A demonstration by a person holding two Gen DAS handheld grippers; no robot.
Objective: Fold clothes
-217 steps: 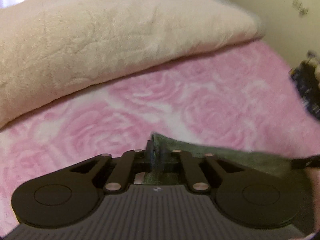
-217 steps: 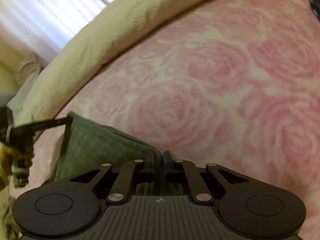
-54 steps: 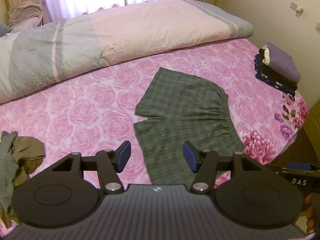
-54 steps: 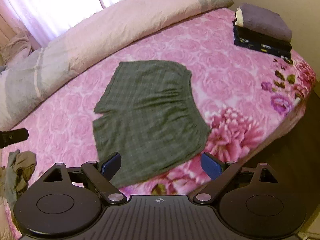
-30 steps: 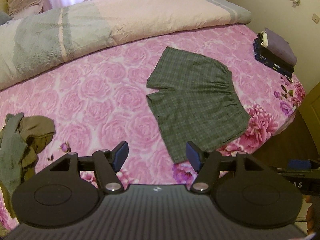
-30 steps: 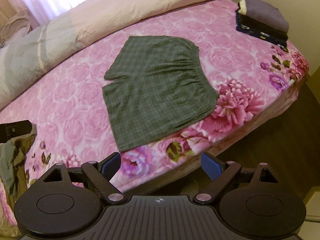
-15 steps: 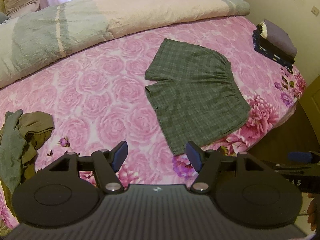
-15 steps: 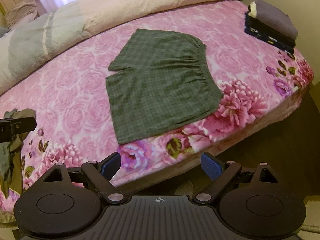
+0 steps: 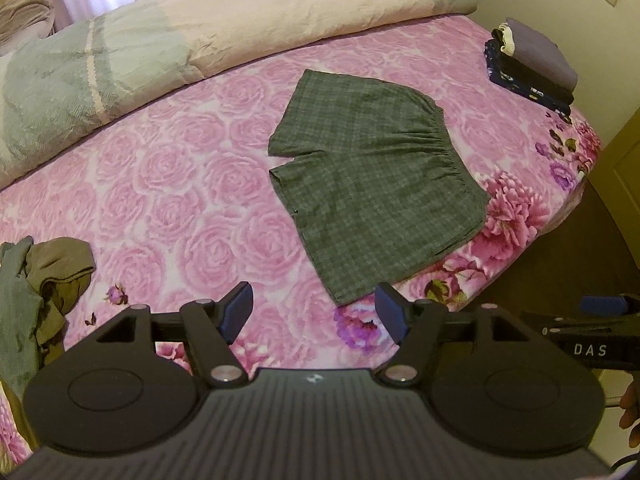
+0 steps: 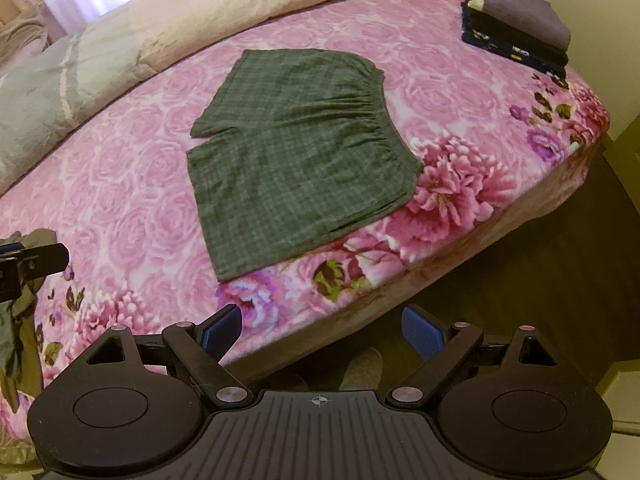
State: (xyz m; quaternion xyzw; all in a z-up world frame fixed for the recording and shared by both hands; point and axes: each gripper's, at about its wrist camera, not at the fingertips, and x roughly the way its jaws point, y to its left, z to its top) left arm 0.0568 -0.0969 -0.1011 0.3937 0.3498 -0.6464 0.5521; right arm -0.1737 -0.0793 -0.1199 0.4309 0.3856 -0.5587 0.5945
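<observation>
A pair of green checked shorts (image 9: 372,184) (image 10: 296,156) lies spread flat on the pink rose bedspread (image 9: 168,184) (image 10: 132,184), its gathered waistband toward the right and its legs toward the left. My left gripper (image 9: 315,312) hangs above the near edge of the bed, well short of the shorts; its jaws are opening and nothing is between them. My right gripper (image 10: 322,330) hovers over the bed's front edge with its blue pads wide apart and empty. Each gripper's tip shows at the edge of the other's view.
A stack of folded dark clothes (image 9: 528,64) (image 10: 516,32) sits at the bed's far right corner. A crumpled heap of olive and grey garments (image 9: 36,280) lies at the left. A rolled duvet (image 9: 180,36) runs along the far side. Dark floor (image 10: 540,280) lies right of the bed.
Both grippers have drawn slightly back from the bed, so the shorts sit a little higher in view. The left jaws have spread a bit wider. The shorts have not moved.
</observation>
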